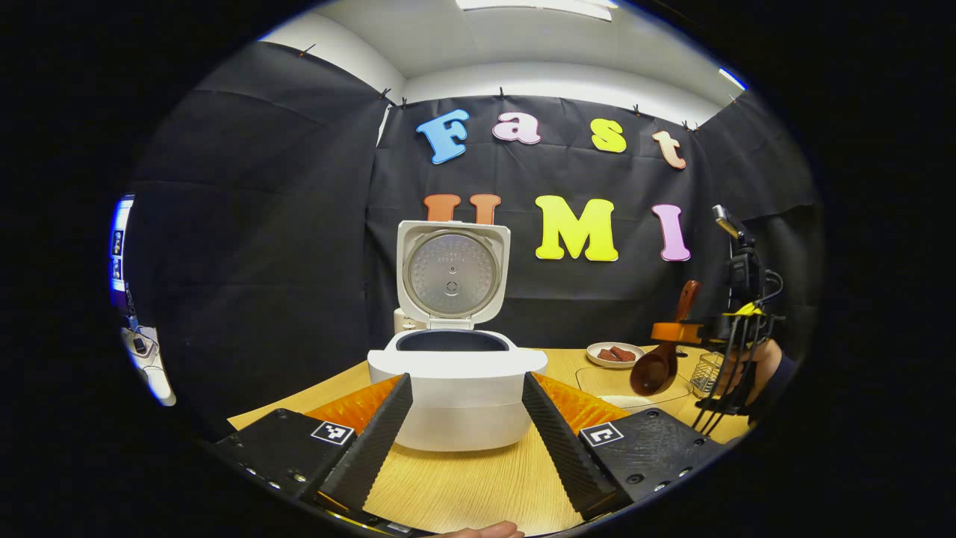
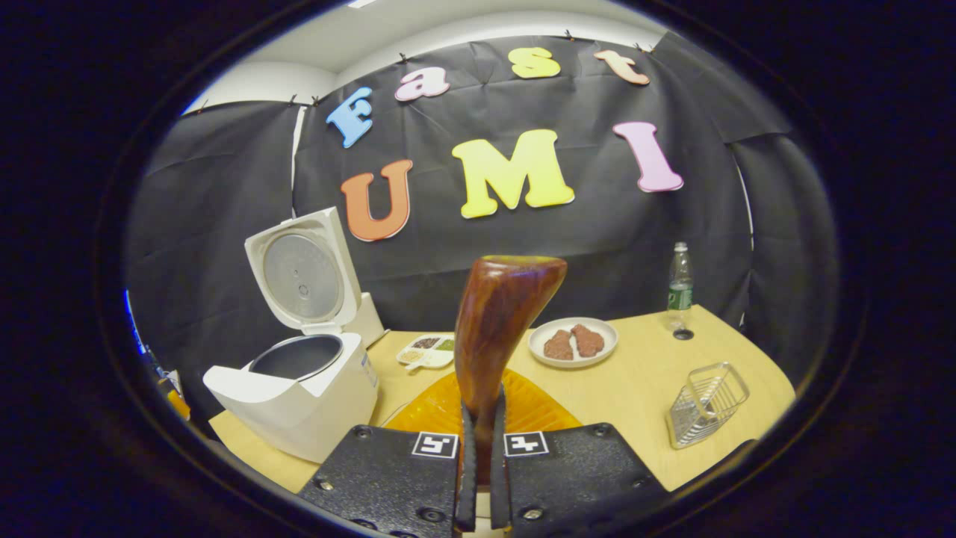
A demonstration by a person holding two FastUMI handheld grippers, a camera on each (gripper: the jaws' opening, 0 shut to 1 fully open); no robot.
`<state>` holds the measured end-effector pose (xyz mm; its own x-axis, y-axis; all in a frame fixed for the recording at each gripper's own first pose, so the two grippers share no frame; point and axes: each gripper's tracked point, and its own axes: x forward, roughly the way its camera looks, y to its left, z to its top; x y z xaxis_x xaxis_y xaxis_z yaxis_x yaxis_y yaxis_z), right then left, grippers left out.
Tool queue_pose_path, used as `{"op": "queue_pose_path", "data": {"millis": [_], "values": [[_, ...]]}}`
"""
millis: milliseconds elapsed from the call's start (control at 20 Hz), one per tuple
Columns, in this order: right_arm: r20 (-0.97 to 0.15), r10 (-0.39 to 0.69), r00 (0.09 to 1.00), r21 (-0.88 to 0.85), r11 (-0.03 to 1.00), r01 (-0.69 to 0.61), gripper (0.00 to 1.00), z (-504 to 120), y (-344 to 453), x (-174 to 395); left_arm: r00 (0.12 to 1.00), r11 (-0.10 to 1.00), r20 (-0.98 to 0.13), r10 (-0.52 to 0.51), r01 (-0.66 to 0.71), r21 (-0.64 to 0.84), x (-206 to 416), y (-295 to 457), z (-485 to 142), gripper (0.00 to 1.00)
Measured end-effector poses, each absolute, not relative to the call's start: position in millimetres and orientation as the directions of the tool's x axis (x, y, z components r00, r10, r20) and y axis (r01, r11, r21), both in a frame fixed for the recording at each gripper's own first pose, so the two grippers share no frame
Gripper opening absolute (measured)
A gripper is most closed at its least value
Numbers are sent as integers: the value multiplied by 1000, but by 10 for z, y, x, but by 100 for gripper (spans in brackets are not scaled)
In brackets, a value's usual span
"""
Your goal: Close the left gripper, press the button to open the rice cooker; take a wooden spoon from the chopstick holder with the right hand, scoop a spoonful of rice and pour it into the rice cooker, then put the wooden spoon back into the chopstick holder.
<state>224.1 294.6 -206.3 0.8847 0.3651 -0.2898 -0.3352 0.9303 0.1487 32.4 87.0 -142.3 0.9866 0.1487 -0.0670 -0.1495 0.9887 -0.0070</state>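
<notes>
Gripping the wooden spoon (image 2: 499,329) by its handle, our right gripper (image 2: 482,467) had both fingers clamped on the shaft low down, handle end sticking up toward the camera. In the left gripper view we saw the spoon's bowl (image 1: 654,370) hanging below that grip, over a shallow white tray (image 1: 635,392) near the table's right edge. Whether rice was in the bowl, we could not tell. The left gripper (image 1: 467,441) was spread wide, nothing between its fingers, facing the rice cooker (image 1: 457,388), whose lid (image 1: 452,273) stood open, so the button step looked done. The wire chopstick holder (image 2: 706,403) sat near the table's right edge, well apart from the cooker.

We judged the spoon light, stiff and glossy, so probably slippery; it could twist in the grip when loaded. Holding mid-handle seemed right, bowl kept level while carrying. Loose rice would spill if tilted early. The cooker looked heavy enough not to shift.
</notes>
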Motion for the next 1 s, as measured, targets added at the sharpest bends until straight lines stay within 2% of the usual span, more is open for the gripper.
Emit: {"op": "queue_pose_path", "data": {"millis": [200, 350, 500, 600, 750, 1000], "values": [[-325, 357, 876, 163, 933, -320, 9, -2337, 3158, 2300, 986, 989, -73, 148, -148, 1, 338, 855, -1443, 94], [-396, 334, 855, 107, 942, -318, 9, -2710, 3265, 2321, 987, 990, -75, 141, -141, 0, 355, 821, -1451, 94], [-397, 369, 840, 94, 927, -363, 10, -2780, 3373, 2279, 988, 991, -78, 137, -137, 3, 372, 796, -1473, 94], [-434, 418, 798, 183, 908, -376, 10, -2834, 3418, 2250, 988, 991, -84, 133, -134, -5, 374, 783, -1489, 94], [-475, 541, 694, 418, 832, -363, 10, -2861, 3534, 2190, 988, 991, -89, 129, -130, -14, 365, 779, -1500, 94], [-475, 608, 637, 586, 758, -287, 9, -2862, 3449, 2212, 987, 991, -91, 133, -134, -4, 371, 787, -1498, 94]]}}
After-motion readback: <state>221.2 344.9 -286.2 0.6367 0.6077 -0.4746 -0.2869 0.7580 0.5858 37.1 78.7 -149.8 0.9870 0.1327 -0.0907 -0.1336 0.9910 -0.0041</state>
